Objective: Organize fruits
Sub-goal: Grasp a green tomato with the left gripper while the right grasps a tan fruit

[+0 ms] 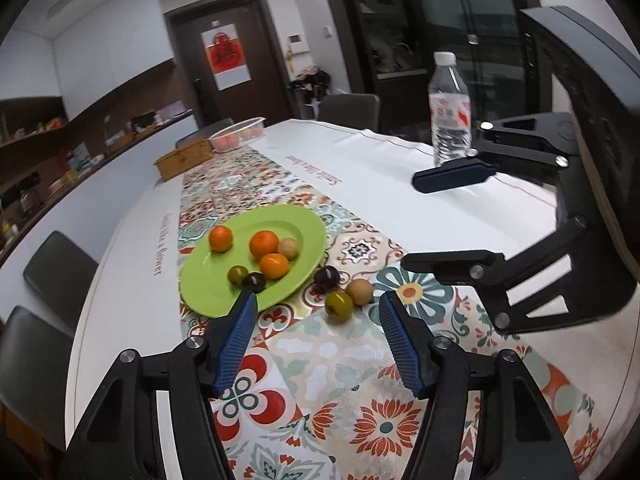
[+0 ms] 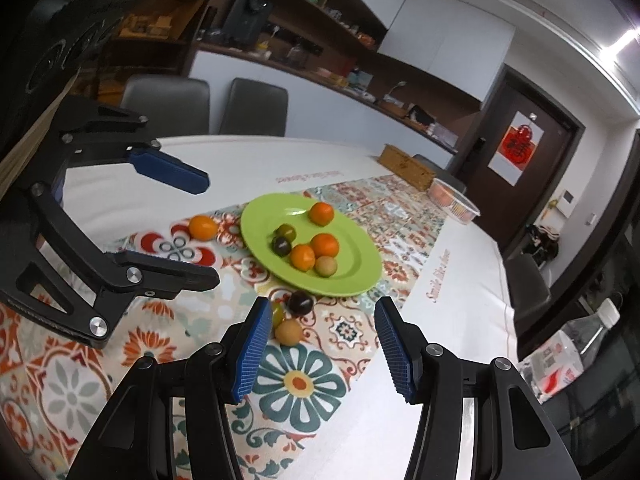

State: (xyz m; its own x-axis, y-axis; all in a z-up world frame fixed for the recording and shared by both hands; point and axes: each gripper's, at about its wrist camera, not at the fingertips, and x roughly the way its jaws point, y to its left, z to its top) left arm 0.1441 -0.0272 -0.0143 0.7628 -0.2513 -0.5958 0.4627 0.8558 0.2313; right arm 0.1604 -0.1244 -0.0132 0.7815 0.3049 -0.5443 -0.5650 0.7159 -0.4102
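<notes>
- Left wrist view: left tongs spread wide, holding nothing, above the counter; mid-gathering by the look of it. Six small round fruits on the green plate; dark plum, green fruit and tan fruit clustered just beside its rim.
- Right wrist view: right tongs equally wide, empty, near that cluster; stray orange left of the plate. Next move probably calls for lowering astride one loose fruit and closing gently.
</notes>
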